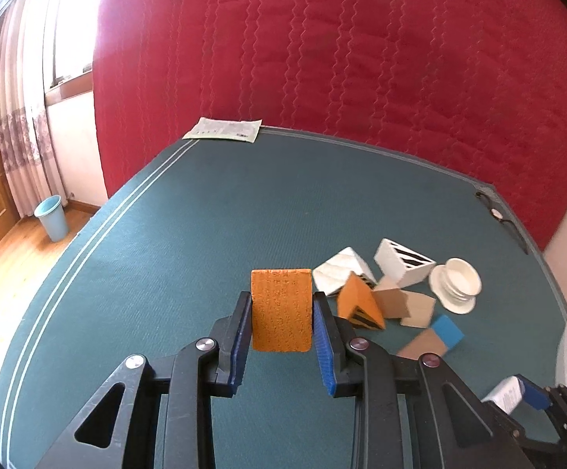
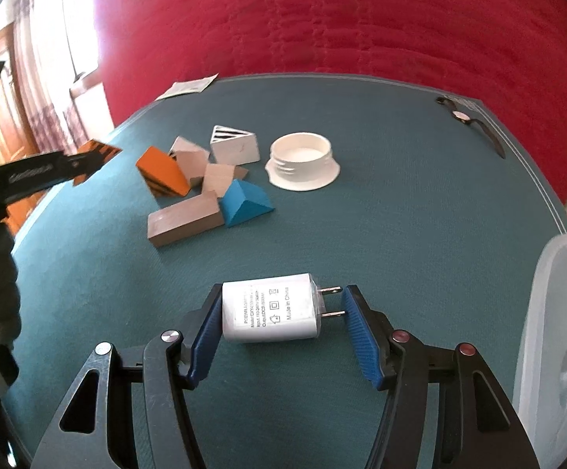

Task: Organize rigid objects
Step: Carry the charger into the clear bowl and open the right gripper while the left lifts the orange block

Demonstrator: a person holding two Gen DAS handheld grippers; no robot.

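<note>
My left gripper is shut on an orange block, held above the teal table; the right wrist view shows the same block at the far left, with black stripes on one face. My right gripper is shut on a white plug-in charger, one pad on its body and the other against its prongs. Further back lies a pile: an orange striped wedge, a blue wedge, a long wooden block, a white striped prism and a white screw cap.
A clear plastic tub stands at the right table edge. A wristwatch lies at the far right corner and a paper packet at the far edge. A red quilted cover hangs behind. A blue bin stands on the floor.
</note>
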